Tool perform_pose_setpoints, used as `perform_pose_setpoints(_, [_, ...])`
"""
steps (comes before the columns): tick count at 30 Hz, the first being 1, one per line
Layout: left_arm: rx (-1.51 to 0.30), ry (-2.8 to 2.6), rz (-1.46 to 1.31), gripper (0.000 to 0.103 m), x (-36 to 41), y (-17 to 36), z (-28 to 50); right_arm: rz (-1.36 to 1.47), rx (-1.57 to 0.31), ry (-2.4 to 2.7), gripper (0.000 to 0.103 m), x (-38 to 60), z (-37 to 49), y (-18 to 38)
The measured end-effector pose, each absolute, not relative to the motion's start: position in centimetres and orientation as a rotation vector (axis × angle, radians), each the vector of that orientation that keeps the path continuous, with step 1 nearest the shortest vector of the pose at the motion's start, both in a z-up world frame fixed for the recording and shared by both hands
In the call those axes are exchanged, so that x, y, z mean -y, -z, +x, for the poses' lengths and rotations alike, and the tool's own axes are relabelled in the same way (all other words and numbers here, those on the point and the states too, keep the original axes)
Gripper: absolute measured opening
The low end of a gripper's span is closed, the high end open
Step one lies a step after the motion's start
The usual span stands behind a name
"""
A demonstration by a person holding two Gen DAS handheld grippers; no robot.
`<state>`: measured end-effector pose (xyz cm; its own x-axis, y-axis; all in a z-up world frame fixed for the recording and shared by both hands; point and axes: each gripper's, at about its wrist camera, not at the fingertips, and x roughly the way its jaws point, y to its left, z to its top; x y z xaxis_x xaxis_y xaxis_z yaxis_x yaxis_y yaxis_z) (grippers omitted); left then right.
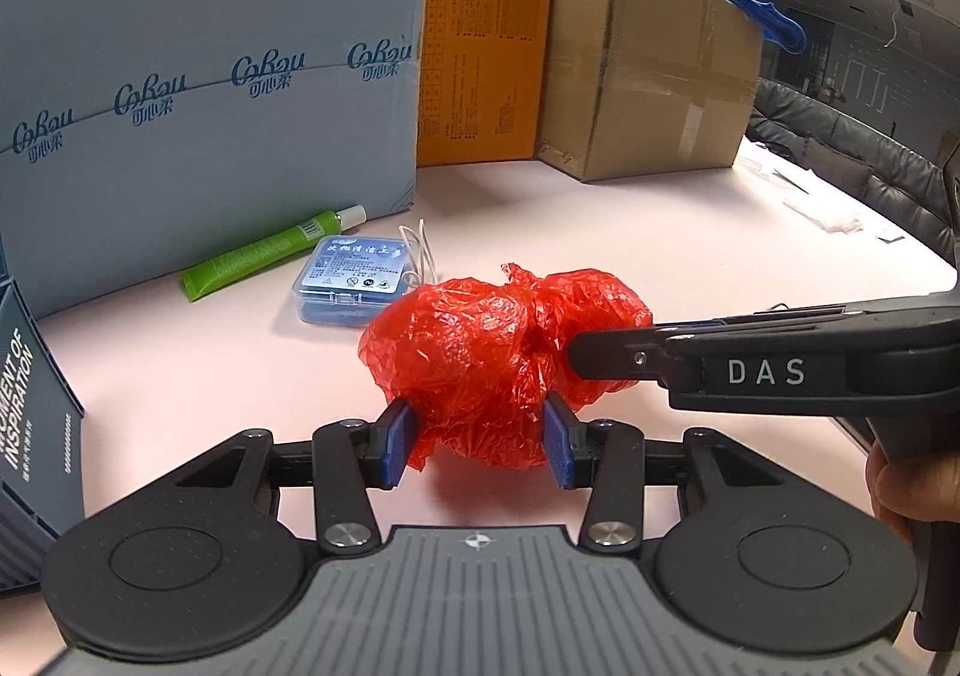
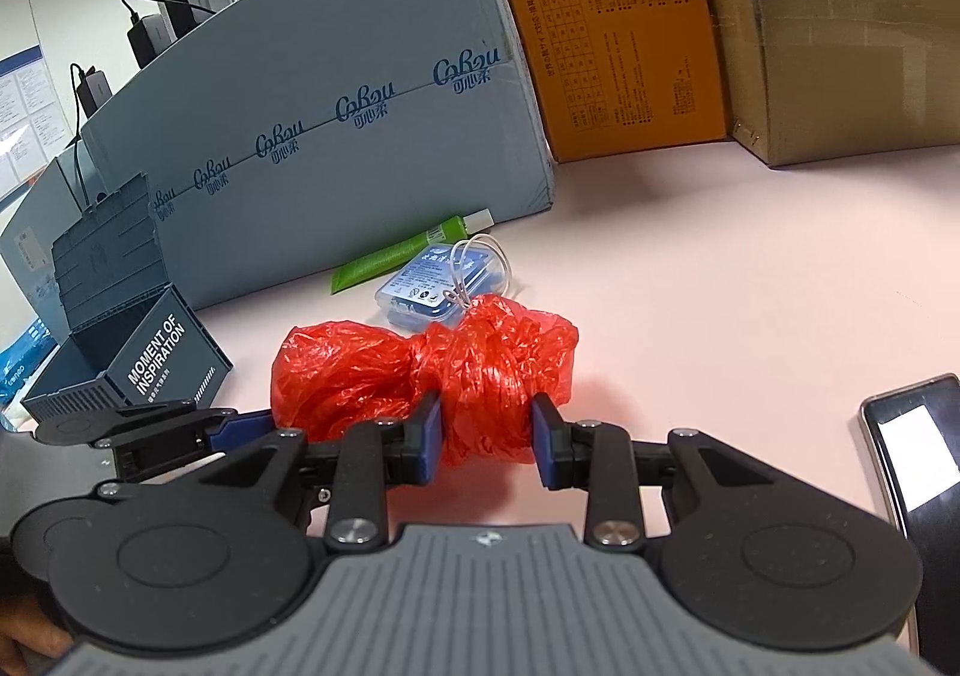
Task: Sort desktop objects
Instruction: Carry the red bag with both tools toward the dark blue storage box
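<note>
1. Red plastic bag (image 1: pixel 504 358), crumpled and knotted at a waist in the middle, lay on the pink bench (image 1: pixel 690 232) toward its near edge; two lobes either side of the knot.
2. Long axis ran roughly level across the bench, side to side in both wrist views, about parallel to the row of boxes at the far edge. Pointing end not distinguishable; both ends rounded alike.
3. Left gripper (image 1: pixel 480 445) clamped on the bag's left lobe, blue pads (image 1: pixel 399 445) pressed into the plastic from both sides.
4. Right gripper (image 2: pixel 487 445) clamped on the bag's right lobe, plastic pinched and bunched between its pads (image 2: pixel 547 448). In the left wrist view, seen entering from the right, its tip sunk in the bag.
5. Whether the bag's underside touched the bench or hung just clear: could not tell.
6. Beyond the bag, near its far side: clear blue-labelled case (image 1: pixel 351 280) with a thin white loop (image 2: pixel 474 271) by it; green tube (image 1: pixel 270 250) just behind, lying at the foot of the grey-blue carton (image 1: pixel 210 75).
7. Orange box (image 1: pixel 480 45) and brown cardboard box (image 1: pixel 648 63) stood along the far edge, right of the carton.
8. Dark blue open crate (image 2: pixel 138 352) marked "MOMENT OF INSPIRATION" at the left edge.
9. Phone (image 2: pixel 918 448) lay near the right edge, screen partly lit.
</note>
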<state>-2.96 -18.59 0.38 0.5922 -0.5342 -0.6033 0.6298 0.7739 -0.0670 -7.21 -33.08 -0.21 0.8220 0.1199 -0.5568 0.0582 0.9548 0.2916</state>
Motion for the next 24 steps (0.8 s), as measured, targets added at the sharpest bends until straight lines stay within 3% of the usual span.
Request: perform_pose_setpoints(24, [-0.588, 0.612, 0.133, 0.039, 12.7, -2.6, -3.1, 0.263, -0.576, -0.099, 0.034, 27.6, -6.1, -1.7])
